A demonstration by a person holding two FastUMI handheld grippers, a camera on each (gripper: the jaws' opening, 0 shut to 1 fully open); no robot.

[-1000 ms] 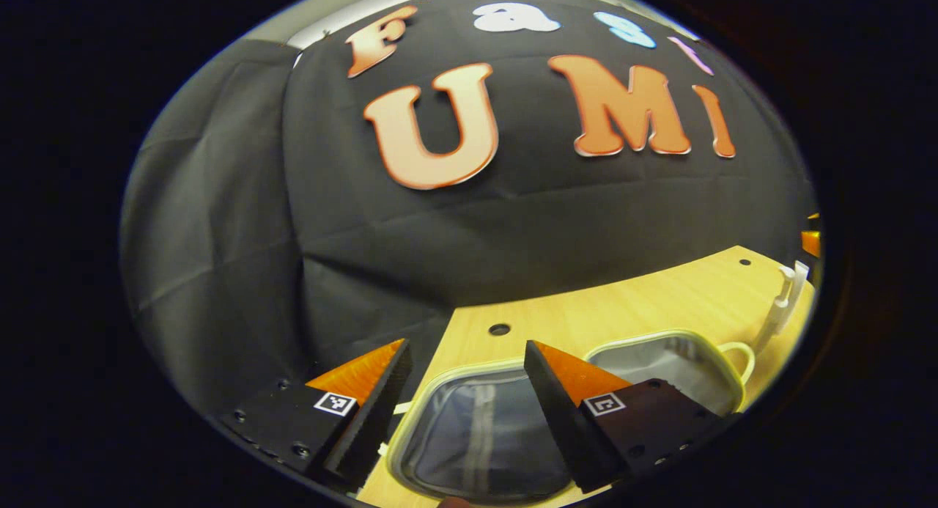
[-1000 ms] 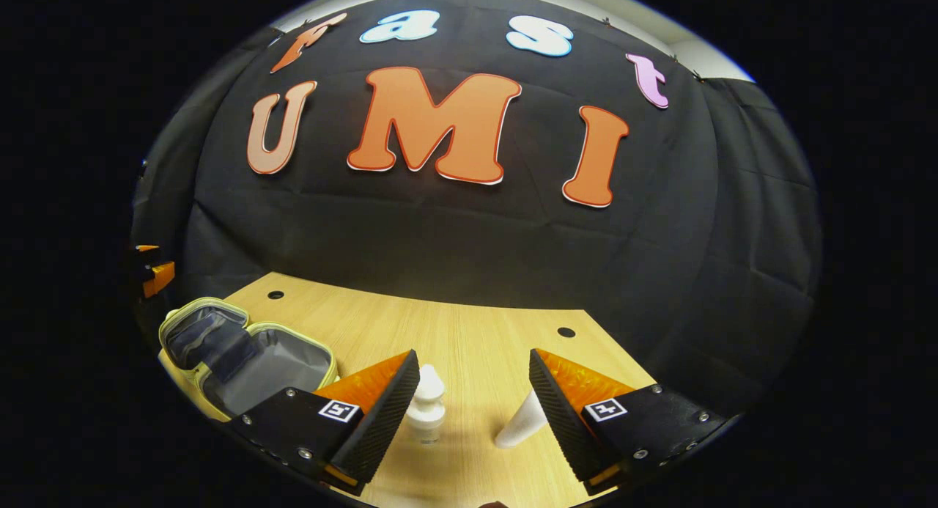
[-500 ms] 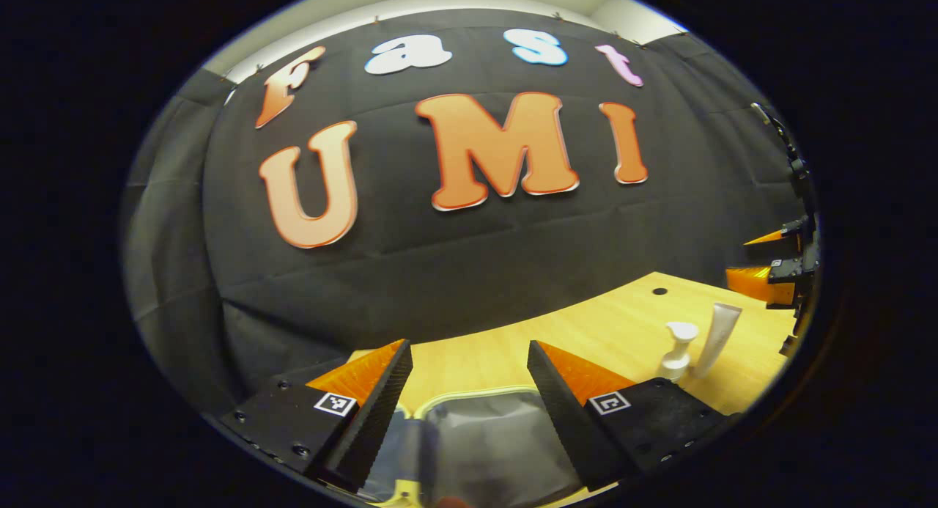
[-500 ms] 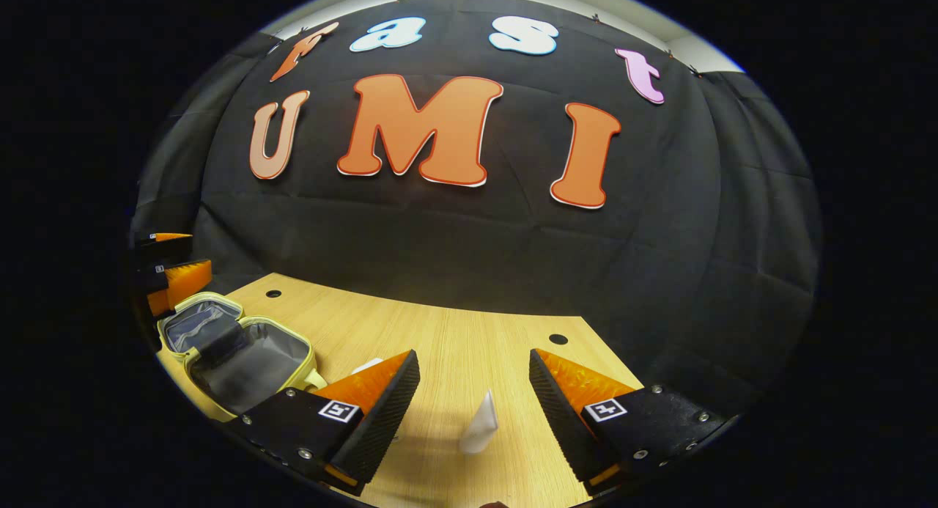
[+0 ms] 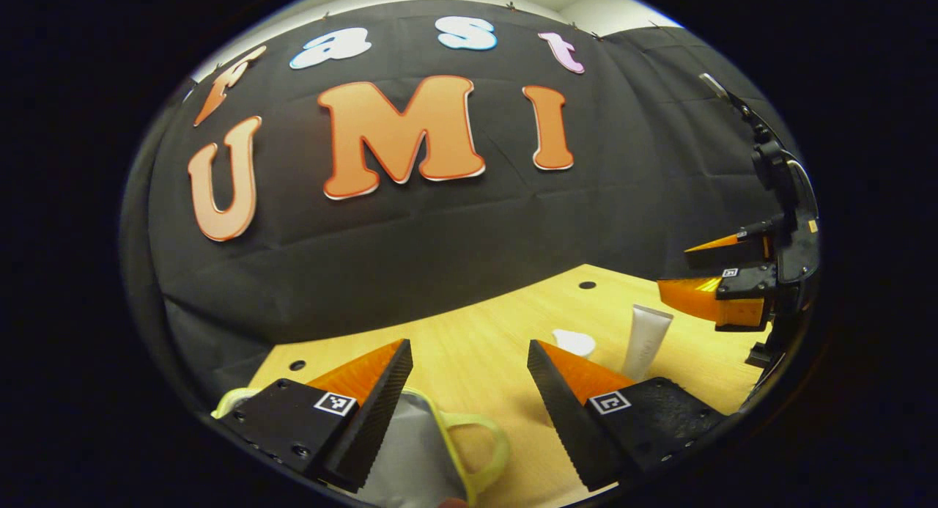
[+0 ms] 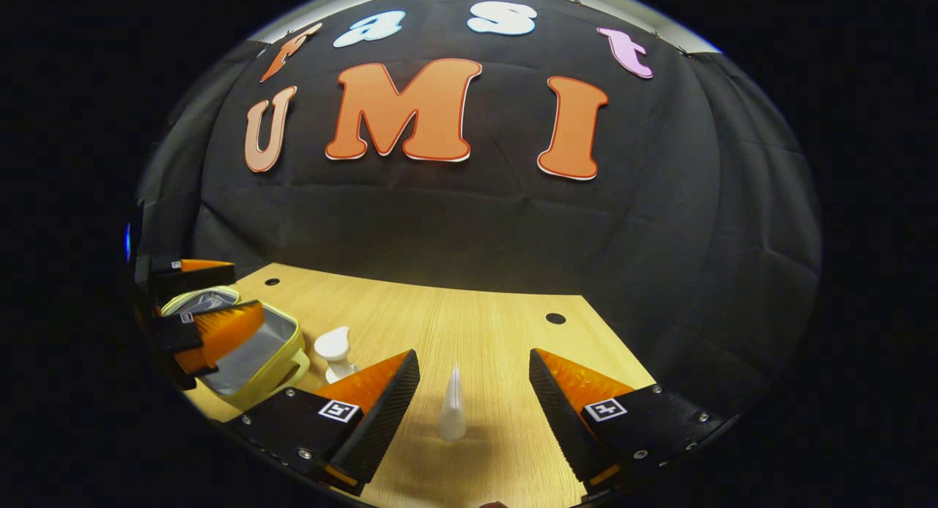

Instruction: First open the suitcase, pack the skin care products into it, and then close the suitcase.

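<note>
Light wooden table (image 6: 484,332), open suitcase (image 6: 253,358), pump bottle (image 6: 335,350), upright white tube (image 6: 451,409)

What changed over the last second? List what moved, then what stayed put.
The left gripper swung off the open suitcase toward the products. The right gripper shifted from straddling both products to centring on the white tube, the pump bottle now off to its side. Nothing was grasped. Both grippers stayed open; suitcase, tube and bottle stayed on the table.

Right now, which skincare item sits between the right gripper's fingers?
The white squeeze tube, standing cap-down between the open fingers. The white pump bottle stands off to the left, nearer the suitcase.
</note>
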